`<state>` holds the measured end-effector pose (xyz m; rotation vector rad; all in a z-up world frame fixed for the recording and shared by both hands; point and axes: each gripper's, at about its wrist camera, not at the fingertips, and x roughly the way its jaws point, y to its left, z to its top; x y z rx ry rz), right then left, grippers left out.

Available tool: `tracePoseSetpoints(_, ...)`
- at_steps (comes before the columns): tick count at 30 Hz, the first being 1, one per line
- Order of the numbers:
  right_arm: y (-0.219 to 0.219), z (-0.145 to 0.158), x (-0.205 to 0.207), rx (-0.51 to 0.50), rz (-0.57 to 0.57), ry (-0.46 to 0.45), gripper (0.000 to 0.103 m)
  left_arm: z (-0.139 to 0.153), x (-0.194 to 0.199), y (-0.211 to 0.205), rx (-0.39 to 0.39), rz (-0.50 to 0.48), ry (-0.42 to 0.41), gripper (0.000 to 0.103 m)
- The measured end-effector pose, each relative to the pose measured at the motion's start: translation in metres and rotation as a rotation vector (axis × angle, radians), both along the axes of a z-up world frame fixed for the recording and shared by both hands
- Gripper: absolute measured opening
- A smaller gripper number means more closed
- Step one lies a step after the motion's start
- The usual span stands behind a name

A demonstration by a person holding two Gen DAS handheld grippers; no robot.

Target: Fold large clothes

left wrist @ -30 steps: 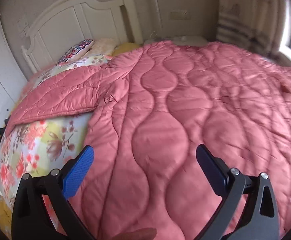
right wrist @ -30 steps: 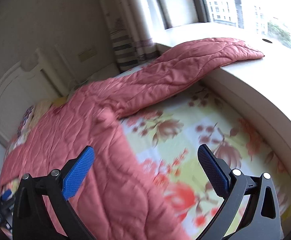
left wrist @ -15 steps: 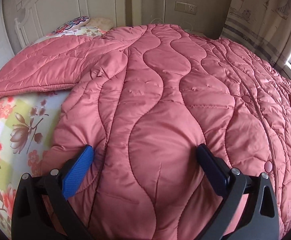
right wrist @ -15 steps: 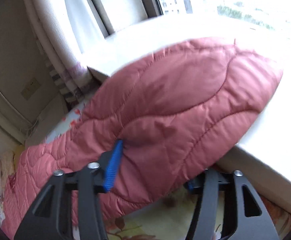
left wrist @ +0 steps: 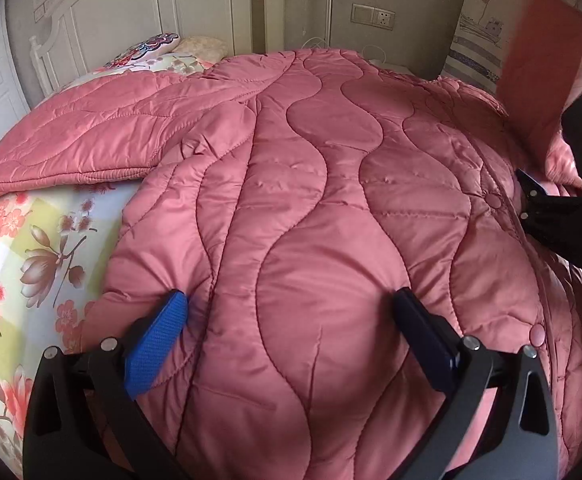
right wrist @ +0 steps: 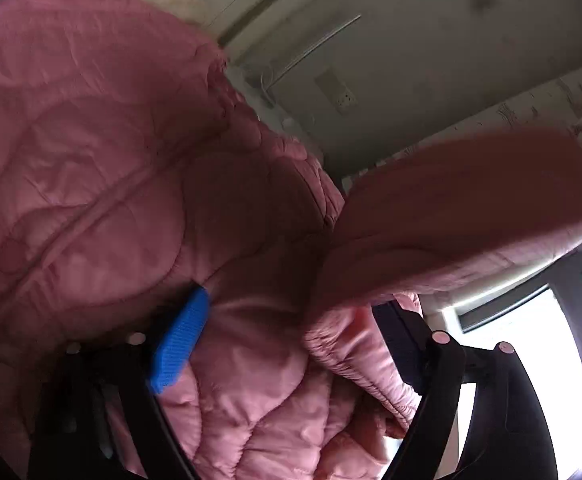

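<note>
A large pink quilted coat [left wrist: 311, 184] lies spread over the bed, its left sleeve [left wrist: 79, 140] stretched out to the left. My left gripper [left wrist: 291, 312] is open, its fingertips pressed down on the coat's lower body. My right gripper [right wrist: 291, 320] holds the coat's right sleeve [right wrist: 451, 216] between its jaws and has it lifted over the coat's body; the jaws stand fairly wide with thick fabric between them. The right gripper also shows at the right edge of the left wrist view [left wrist: 563, 216], with the raised sleeve [left wrist: 539, 72] blurred above it.
The bed has a floral sheet [left wrist: 23, 248], pillows [left wrist: 147, 50] and a white headboard [left wrist: 139, 12] at the far end. A wall socket [left wrist: 371, 16] and a curtain [left wrist: 479, 40] are behind. A bright window [right wrist: 531, 340] is to the right.
My right gripper has lifted the sleeve off the window sill and swung it left over the coat. My left gripper has stayed pressed on the coat's lower body.
</note>
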<state>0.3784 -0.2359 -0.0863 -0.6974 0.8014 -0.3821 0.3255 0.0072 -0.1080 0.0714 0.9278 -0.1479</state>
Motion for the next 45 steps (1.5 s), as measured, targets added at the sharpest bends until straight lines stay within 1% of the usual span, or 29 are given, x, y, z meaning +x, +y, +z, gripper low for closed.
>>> tracePoseSetpoints(3,-0.031,0.01,-0.005,0.158,-0.052,0.011,0.086,0.0,0.0,0.0,0.005,0.0,0.0,0.101)
tracePoseSetpoints(5,-0.044,0.019,-0.021,0.278,0.001,-0.021,0.086,0.0,0.0,-0.001,0.012,0.001,-0.001,0.101)
tracePoseSetpoints(6,-0.05,0.023,-0.025,0.307,0.01,-0.039,0.086,0.0,-0.001,-0.001,0.012,0.001,-0.002,0.101)
tracePoseSetpoints(8,-0.061,0.024,-0.033,0.278,-0.028,-0.078,0.086,-0.001,-0.001,-0.002,0.009,0.001,-0.002,0.101)
tracePoseSetpoints(10,-0.068,0.018,-0.027,0.292,-0.038,-0.06,0.086,0.0,-0.002,-0.003,0.009,0.004,0.004,0.101)
tracePoseSetpoints(11,-0.068,0.018,-0.026,0.307,-0.038,-0.049,0.086,0.001,-0.001,-0.001,-0.007,0.006,0.022,0.101)
tracePoseSetpoints(14,-0.075,0.019,-0.03,0.36,-0.019,-0.044,0.086,0.022,0.011,0.007,-0.203,0.013,0.1,0.1)
tracePoseSetpoints(15,-0.079,0.02,-0.033,0.392,-0.022,-0.052,0.086,0.034,0.02,0.009,-0.284,0.014,0.103,0.1)
tracePoseSetpoints(17,-0.082,0.028,-0.05,0.416,-0.082,-0.115,0.084,0.053,0.04,0.003,-0.38,-0.011,0.084,0.1)
tracePoseSetpoints(18,-0.086,0.032,-0.057,0.421,-0.139,-0.158,0.084,0.058,0.05,-0.003,-0.395,-0.02,0.075,0.1)
tracePoseSetpoints(19,-0.097,0.036,-0.06,0.452,-0.201,-0.194,0.084,0.064,0.071,-0.017,-0.383,-0.032,0.056,0.1)
tracePoseSetpoints(21,-0.123,0.036,-0.06,0.55,-0.295,-0.208,0.085,0.06,0.099,-0.038,-0.317,-0.031,0.041,0.098)
tracePoseSetpoints(23,-0.145,0.028,-0.062,0.639,-0.36,-0.164,0.085,0.044,0.134,-0.06,-0.253,-0.014,0.071,0.088)
tracePoseSetpoints(25,-0.163,0.017,-0.065,0.7,-0.42,-0.127,0.085,0.02,0.162,-0.071,-0.247,0.018,0.164,0.07)
tracePoseSetpoints(26,-0.173,0.011,-0.067,0.751,-0.441,-0.122,0.085,0.014,0.168,-0.074,-0.247,0.032,0.165,0.07)
tracePoseSetpoints(27,-0.185,0.007,-0.069,0.818,-0.465,-0.128,0.085,0.017,0.169,-0.081,-0.224,0.022,0.114,0.055)
tracePoseSetpoints(28,-0.194,0.005,-0.071,0.864,-0.484,-0.139,0.085,0.017,0.17,-0.087,-0.209,-0.01,0.105,0.022)
tracePoseSetpoints(29,-0.199,0.002,-0.072,0.898,-0.498,-0.146,0.086,0.019,0.17,-0.093,-0.194,-0.039,0.105,0.011)
tracePoseSetpoints(31,-0.206,0.002,-0.073,0.917,-0.507,-0.152,0.087,0.026,0.162,-0.095,-0.166,-0.044,0.067,0.008)
tracePoseSetpoints(33,-0.203,0.0,-0.072,0.897,-0.507,-0.145,0.088,0.029,0.157,-0.094,-0.153,-0.075,0.04,0.008)
tracePoseSetpoints(35,-0.202,0.0,-0.069,0.893,-0.509,-0.142,0.088,0.032,0.15,-0.094,-0.128,-0.14,0.029,0.013)
tracePoseSetpoints(36,-0.203,0.0,-0.069,0.894,-0.51,-0.142,0.088,0.032,0.146,-0.092,-0.134,-0.17,0.043,0.028)
tracePoseSetpoints(37,-0.2,0.0,-0.069,0.894,-0.511,-0.143,0.089,0.034,0.144,-0.085,-0.156,-0.187,0.064,0.048)
tracePoseSetpoints(38,-0.2,0.001,-0.07,0.896,-0.51,-0.145,0.089,0.04,0.138,-0.076,-0.185,-0.182,0.062,0.058)
tracePoseSetpoints(39,-0.199,0.002,-0.073,0.896,-0.51,-0.15,0.089,0.051,0.13,-0.056,-0.232,-0.154,0.022,0.077)
tracePoseSetpoints(40,-0.195,0.008,-0.078,0.881,-0.51,-0.156,0.089,0.061,0.121,-0.035,-0.271,-0.116,-0.031,0.089)
tracePoseSetpoints(42,-0.181,0.028,-0.094,0.842,-0.479,-0.189,0.089,0.076,0.104,0.004,-0.326,-0.045,-0.104,0.096)
tracePoseSetpoints(44,-0.167,0.047,-0.101,0.799,-0.428,-0.237,0.089,0.084,0.091,0.065,-0.363,0.066,-0.141,0.097)
tracePoseSetpoints(45,-0.156,0.058,-0.101,0.763,-0.384,-0.259,0.089,0.084,0.085,0.104,-0.376,0.148,-0.151,0.097)
